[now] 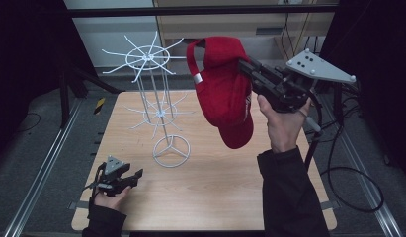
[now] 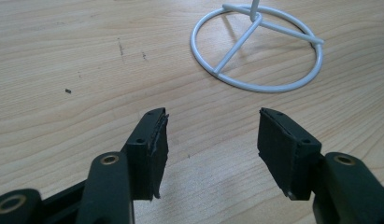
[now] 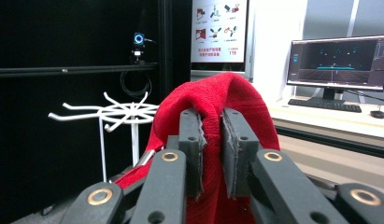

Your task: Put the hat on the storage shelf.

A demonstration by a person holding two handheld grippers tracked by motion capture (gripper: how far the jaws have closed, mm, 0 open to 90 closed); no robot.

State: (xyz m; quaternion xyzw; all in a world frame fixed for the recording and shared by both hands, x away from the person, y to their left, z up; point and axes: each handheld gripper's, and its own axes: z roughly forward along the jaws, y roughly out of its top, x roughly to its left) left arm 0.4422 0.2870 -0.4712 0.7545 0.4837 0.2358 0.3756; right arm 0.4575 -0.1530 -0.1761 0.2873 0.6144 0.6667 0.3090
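A red cap (image 1: 223,91) hangs in the air over the right half of the table, its brim pointing down. My right gripper (image 1: 246,66) is shut on the cap's crown, and in the right gripper view the red cloth (image 3: 213,112) is pinched between the two pads. A white wire rack (image 1: 150,59) with spoke-like hooks on two tiers stands left of the cap on a ring base (image 1: 171,151). The rack's top hooks (image 3: 112,112) sit to the left of the cap at about its height. My left gripper (image 1: 136,177) rests open near the table's front left; nothing lies between its pads (image 2: 154,140), and the ring base (image 2: 257,46) is ahead.
The wooden table (image 1: 215,187) is bare apart from the rack. A cable (image 1: 348,187) trails off the right side. A monitor (image 3: 339,60) and keyboard stand on a desk behind the cap. Metal rails (image 1: 42,168) run along both table sides.
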